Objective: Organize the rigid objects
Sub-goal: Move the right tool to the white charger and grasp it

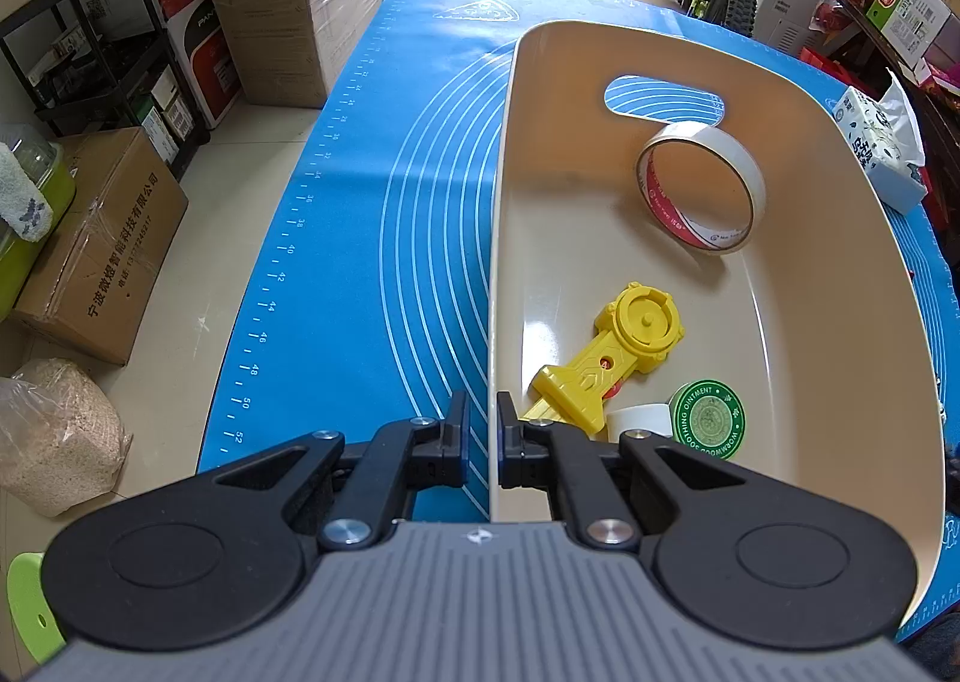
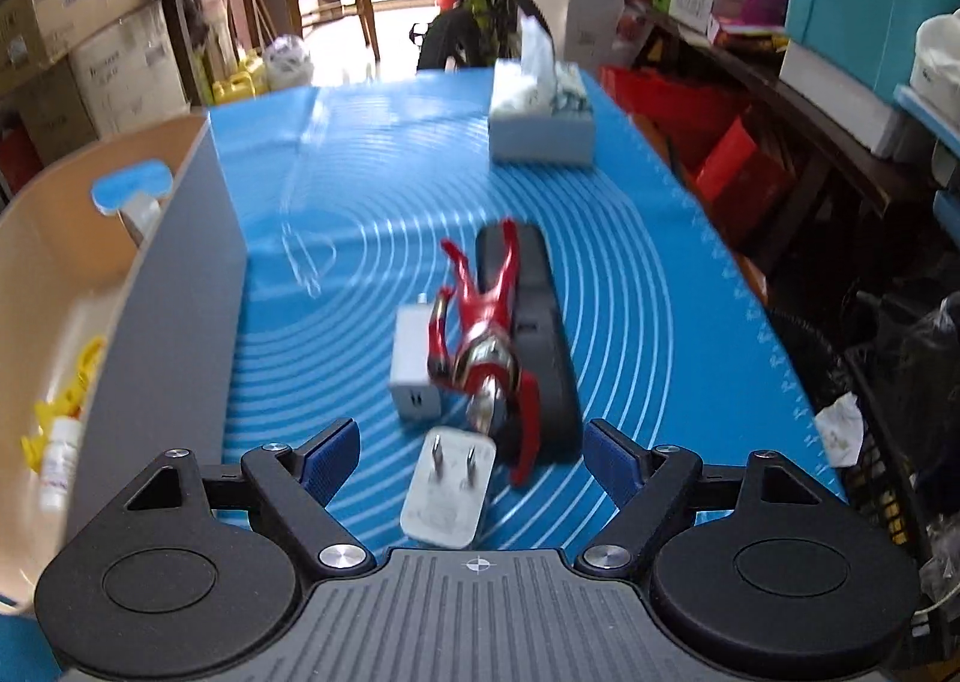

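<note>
Left tongs (image 1: 483, 430): clamped tight on the near wall of the beige bin (image 1: 498, 262), one finger outside over the mat, one inside.
Right tongs (image 2: 471, 457): standing wide, nothing gripped, pointing down over the loose pile on the worktop.
Bin contents: a roll of white tape (image 1: 699, 184) leans at the far end; the yellow toy (image 1: 612, 358) lies flat in the middle; a round green-labelled tin (image 1: 708, 419) sits at the near end, with a white cylinder (image 1: 639, 418) just beside it.
Bin from the right wrist view: it sits at the left edge, yellow toy and a small white bottle (image 2: 60, 463) showing inside.
Between the right fingers: a white plug adapter (image 2: 447, 493), prongs up, lies on the blue mat (image 2: 630, 274), untouched by either pad.
Just beyond: a second white charger block (image 2: 414, 370), a red-and-silver action figure (image 2: 480, 322) lying on its back, partly across a long black case (image 2: 540, 334).
Contact: figure touches both the charger block and the black case.
Far end of worktop: a tissue box (image 2: 543, 124), well apart from the pile.
Picture quality: right view slightly blurred.
</note>
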Motion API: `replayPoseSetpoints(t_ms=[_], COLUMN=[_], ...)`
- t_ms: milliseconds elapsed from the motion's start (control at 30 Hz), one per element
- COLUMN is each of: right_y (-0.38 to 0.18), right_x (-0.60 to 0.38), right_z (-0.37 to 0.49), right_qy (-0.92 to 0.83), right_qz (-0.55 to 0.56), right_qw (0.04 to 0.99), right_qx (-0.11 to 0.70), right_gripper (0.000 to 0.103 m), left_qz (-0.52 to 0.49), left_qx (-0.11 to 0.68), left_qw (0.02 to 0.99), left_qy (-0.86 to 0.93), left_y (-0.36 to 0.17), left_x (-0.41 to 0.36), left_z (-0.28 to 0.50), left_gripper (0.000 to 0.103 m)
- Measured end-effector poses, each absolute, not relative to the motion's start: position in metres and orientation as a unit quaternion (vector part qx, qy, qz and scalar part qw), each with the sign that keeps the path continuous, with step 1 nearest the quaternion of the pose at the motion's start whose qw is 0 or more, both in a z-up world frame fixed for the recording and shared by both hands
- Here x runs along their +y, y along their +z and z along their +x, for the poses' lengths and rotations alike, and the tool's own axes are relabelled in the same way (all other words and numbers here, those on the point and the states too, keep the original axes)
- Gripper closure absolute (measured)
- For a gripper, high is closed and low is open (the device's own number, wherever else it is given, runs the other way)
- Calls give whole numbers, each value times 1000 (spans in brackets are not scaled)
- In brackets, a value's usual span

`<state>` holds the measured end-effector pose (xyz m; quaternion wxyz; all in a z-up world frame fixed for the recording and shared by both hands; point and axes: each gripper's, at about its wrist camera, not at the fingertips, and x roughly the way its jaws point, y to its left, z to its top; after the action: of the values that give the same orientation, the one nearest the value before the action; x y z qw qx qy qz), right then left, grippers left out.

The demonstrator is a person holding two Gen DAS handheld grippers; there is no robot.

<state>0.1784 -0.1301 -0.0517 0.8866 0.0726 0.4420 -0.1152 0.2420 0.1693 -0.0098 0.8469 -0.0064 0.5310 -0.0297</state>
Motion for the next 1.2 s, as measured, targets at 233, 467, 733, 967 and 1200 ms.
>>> replayPoseSetpoints(t_ms=[233, 467, 733, 967, 1200], right_y=[-74, -82, -78, -65, -28], right_x=[-128, -132, -129, -133, -137], right_z=[184, 182, 172, 161, 157], right_qy=[-121, -119, -106, -110, -106], right_qz=[91, 116, 110, 109, 103], right_qw=[877, 873, 877, 881, 897], right_qx=[456, 458, 455, 447, 417], right_gripper=[24, 55, 66, 66, 66], left_qz=[-5, -3, -5, -4, -4], left_qx=[531, 531, 531, 531, 531], left_qw=[847, 847, 847, 847, 847], left_qy=[-29, -29, -28, -28, -28], left_y=[-10, -9, -9, -9, -9], left_x=[171, 171, 170, 169, 169], left_z=[242, 242, 242, 242, 242], left_gripper=[92, 92, 91, 91, 91])
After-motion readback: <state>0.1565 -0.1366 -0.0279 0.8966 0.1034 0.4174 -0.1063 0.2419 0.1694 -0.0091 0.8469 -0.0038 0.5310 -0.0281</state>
